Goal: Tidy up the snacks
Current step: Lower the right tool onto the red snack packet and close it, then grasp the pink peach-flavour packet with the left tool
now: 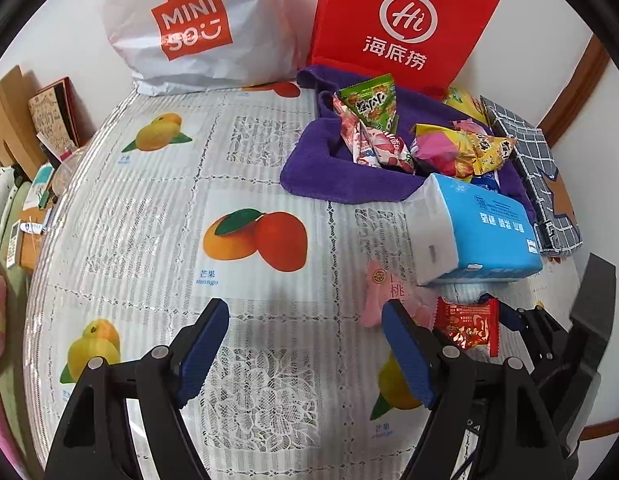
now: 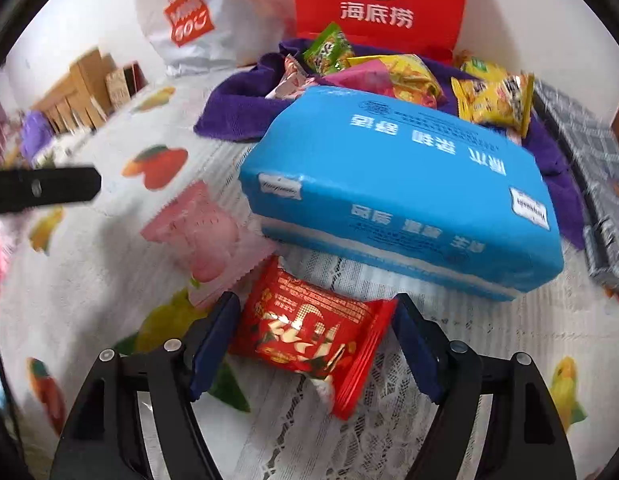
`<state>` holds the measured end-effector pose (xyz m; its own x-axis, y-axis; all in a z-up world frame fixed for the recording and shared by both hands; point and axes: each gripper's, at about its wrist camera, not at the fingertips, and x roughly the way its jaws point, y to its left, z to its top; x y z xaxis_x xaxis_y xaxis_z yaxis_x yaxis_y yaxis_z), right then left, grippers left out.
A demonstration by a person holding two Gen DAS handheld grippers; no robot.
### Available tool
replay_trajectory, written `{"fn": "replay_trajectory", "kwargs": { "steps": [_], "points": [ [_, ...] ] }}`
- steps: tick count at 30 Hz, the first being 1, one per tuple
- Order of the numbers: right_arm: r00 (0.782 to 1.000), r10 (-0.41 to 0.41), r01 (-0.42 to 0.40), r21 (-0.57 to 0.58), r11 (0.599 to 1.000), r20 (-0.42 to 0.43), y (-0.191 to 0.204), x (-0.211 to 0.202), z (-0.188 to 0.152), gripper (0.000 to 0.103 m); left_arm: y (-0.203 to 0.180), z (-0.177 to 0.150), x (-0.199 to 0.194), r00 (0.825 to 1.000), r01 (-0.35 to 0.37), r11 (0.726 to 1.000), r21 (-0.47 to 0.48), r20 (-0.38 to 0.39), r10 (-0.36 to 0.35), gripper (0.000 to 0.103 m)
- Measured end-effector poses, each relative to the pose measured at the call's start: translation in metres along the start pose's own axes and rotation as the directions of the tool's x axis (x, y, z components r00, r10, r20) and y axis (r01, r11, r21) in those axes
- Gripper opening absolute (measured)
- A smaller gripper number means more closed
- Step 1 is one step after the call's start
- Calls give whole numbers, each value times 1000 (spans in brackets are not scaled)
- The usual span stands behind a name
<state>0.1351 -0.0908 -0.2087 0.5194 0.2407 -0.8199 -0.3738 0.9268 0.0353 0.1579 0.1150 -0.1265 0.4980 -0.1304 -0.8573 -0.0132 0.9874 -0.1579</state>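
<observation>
A red snack packet [image 2: 309,332] lies on the fruit-print tablecloth [image 2: 109,264] between the fingers of my right gripper [image 2: 315,344], which is open around it, jaws close to its two ends. It also shows in the left wrist view [image 1: 467,326]. A pink snack packet [image 2: 201,240] lies just to its left, also seen in the left wrist view [image 1: 383,294]. Several snack packets [image 1: 409,140] are piled on a purple towel [image 1: 321,168]. My left gripper [image 1: 305,352] is open and empty above the cloth.
A blue tissue pack [image 2: 401,188] lies right behind the red packet. A white Miniso bag [image 1: 189,28] and a red paper bag [image 1: 401,24] stand at the back wall. A grey checked pouch [image 1: 537,176] lies at the right. Boxes [image 1: 13,120] stand off the table's left edge.
</observation>
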Motion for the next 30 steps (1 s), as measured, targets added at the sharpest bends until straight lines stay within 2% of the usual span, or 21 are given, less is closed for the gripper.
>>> {"fn": "replay_trajectory", "kwargs": {
  "steps": [1,3,5,14,20,23,24,26,27,28,30],
  "points": [
    [1000,1,-1,2,1000,3,-2,-1,0,68,0,0,1,1000,4,1000,2,-1,-4,77],
    [1000,-9,9,13,1000,5,-9,-5,-3,49,-4,-1,6,1000,12,1000,13,-5,-12,77],
    [1000,-7,7,25,1000,-3,-18,-9,-7,43,-8,-1,10,1000,25,999,20,-10,-24,77],
    [998,-58,58,105,993,-4,-70,-33,-41,43,-44,2,40,995,84,994,72,-53,-80,77],
    [996,-86,85,185,979,-1,-104,-43,-52,36,-60,-2,60,995,71,992,102,-76,-63,76],
    [995,-100,98,202,974,-1,-114,-44,-57,34,-70,-5,60,999,37,988,150,-45,-30,67],
    [995,-103,101,208,973,2,-117,-45,-58,34,-73,-6,60,999,24,986,168,-38,-18,58],
    [995,-101,97,221,970,7,-119,-46,-59,33,-77,-8,58,999,20,981,193,-30,-15,48],
    [995,-95,90,227,970,11,-120,-47,-58,33,-78,-9,57,999,26,979,200,-33,-20,48],
    [996,-90,84,231,969,16,-120,-47,-57,33,-78,-10,57,999,28,979,201,-34,-22,43],
    [996,-82,73,236,969,27,-119,-49,-56,33,-76,-10,54,999,40,982,184,-39,-33,42]
  ]
}}
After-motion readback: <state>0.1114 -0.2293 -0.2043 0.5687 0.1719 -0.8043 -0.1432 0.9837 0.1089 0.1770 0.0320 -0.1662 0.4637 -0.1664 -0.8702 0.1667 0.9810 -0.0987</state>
